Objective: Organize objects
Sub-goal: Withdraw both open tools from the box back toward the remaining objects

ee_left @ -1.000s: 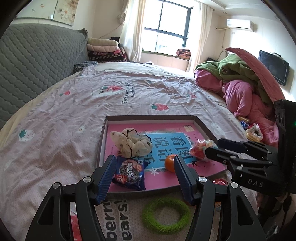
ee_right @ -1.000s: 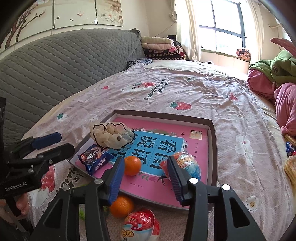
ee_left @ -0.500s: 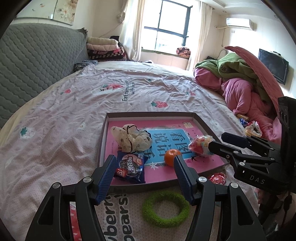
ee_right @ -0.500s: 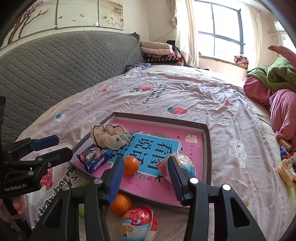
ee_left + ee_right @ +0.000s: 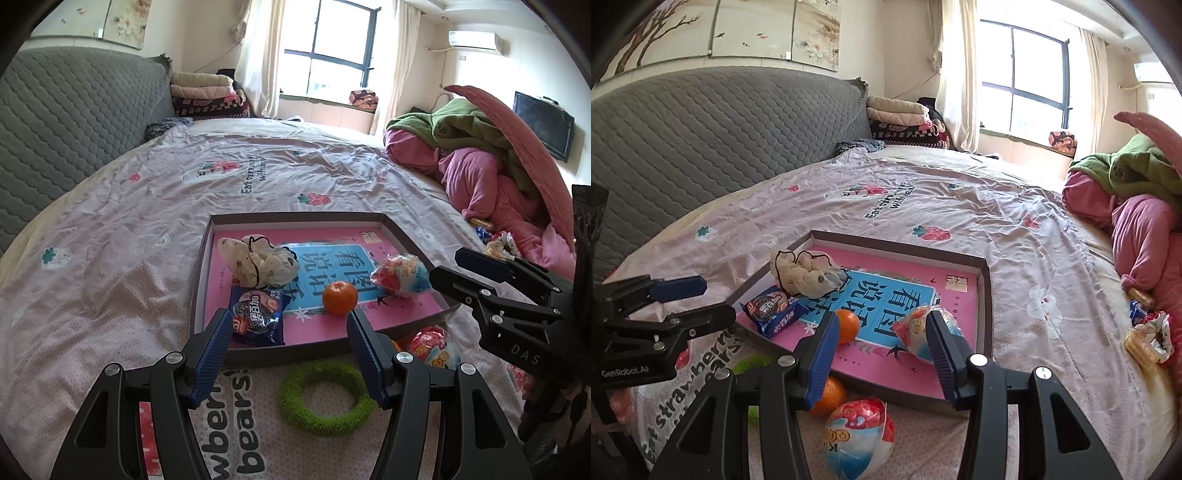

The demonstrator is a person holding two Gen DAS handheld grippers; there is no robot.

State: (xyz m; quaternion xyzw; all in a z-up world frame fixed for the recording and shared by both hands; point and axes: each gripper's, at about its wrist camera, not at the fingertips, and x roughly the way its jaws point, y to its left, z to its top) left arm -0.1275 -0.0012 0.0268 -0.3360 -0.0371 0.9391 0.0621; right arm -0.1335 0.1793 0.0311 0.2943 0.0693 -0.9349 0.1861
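Low in the left wrist view, the left gripper (image 5: pixel 288 332) has its blue fingers (image 5: pixel 212 354) wide apart with nothing between them, hanging above the near rim of the tray (image 5: pixel 295 218). Low in the right wrist view, the right gripper (image 5: pixel 881 338) also stands apart and empty, its right finger in front of a snack bag (image 5: pixel 918 330) lying in the tray's lower right part.

Inside the tray, mid-frame in the left view, lie a blue cookie packet (image 5: pixel 256 315) at lower left, an orange (image 5: pixel 340 297) at centre, and a crumpled cloth (image 5: pixel 258 260) above the packet. Outside the tray, at the bottom of the frame on the bedsheet (image 5: pixel 110 258), rest a green ring (image 5: pixel 321 397), a second snack bag (image 5: pixel 858 430) and another orange (image 5: pixel 831 397).
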